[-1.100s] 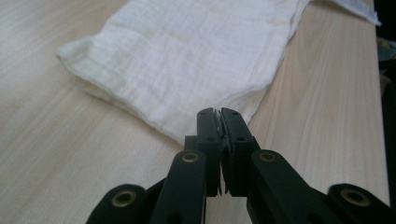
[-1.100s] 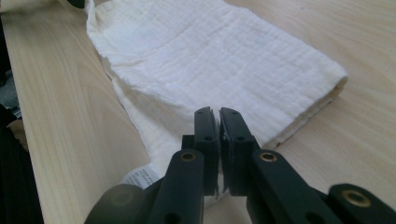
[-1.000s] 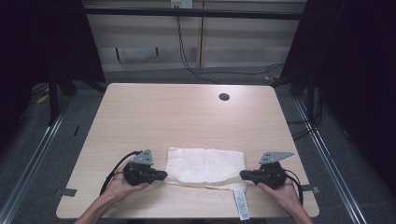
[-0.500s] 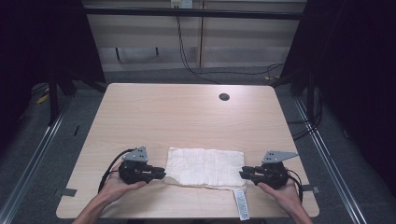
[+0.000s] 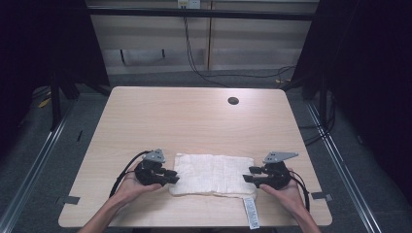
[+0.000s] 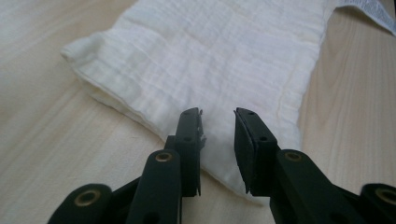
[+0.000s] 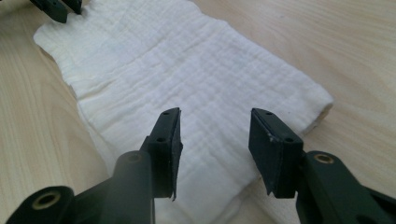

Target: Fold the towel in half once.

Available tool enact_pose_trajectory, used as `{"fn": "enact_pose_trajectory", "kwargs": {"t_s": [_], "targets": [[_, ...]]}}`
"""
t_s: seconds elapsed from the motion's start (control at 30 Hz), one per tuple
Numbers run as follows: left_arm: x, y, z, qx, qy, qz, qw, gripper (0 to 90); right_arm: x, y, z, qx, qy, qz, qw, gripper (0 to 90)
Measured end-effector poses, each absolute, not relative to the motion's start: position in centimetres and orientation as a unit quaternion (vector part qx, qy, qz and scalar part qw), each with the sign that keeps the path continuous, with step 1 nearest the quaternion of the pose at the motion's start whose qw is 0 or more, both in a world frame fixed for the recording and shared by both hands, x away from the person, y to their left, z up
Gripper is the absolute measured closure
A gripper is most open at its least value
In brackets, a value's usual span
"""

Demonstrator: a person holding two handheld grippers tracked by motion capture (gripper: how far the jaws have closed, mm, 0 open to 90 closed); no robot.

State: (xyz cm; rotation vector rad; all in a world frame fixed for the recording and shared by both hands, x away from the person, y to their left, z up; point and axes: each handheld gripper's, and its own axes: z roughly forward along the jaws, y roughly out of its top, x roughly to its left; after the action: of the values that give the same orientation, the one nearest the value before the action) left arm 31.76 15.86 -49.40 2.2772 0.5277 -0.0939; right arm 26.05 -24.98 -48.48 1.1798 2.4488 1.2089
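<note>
Folded white cloth [image 5: 212, 174] lies flat near my edge of the table [image 5: 194, 116], long side across, label tab [image 5: 250, 212] hanging off its near right corner. I have the left gripper [image 5: 171, 176] at its left end and the right gripper [image 5: 248, 174] at its right end, one per short edge. Both sets of jaws have just been opening; they stand apart over the fabric, pinching nothing (the right pair wider). I judge this a release after laying the fold down.
</note>
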Motion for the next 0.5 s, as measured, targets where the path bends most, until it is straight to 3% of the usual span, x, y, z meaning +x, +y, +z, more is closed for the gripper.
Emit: {"fn": "enact_pose_trajectory", "kwargs": {"t_s": [0.07,0.2,0.33,0.5], "targets": [[31.7,15.7,-49.6,0.897,0.203,-0.035,0.391,73.7,26.0,-24.9,-48.7,0.394,0.822,0.403,0.082,53.8],[31.3,15.7,-49.8,0.895,0.205,-0.017,0.396,87.3,26.1,-24.6,-49.2,0.389,0.831,0.389,0.077,56.0],[30.6,15.6,-49.8,0.901,0.192,-0.025,0.388,89.4,26.1,-24.1,-49.5,0.378,0.847,0.364,0.086,58.4],[30.2,15.3,-49.9,0.896,0.201,-0.047,0.394,90.0,26.4,-24.2,-49.7,0.376,0.848,0.362,0.091,76.1]]}}
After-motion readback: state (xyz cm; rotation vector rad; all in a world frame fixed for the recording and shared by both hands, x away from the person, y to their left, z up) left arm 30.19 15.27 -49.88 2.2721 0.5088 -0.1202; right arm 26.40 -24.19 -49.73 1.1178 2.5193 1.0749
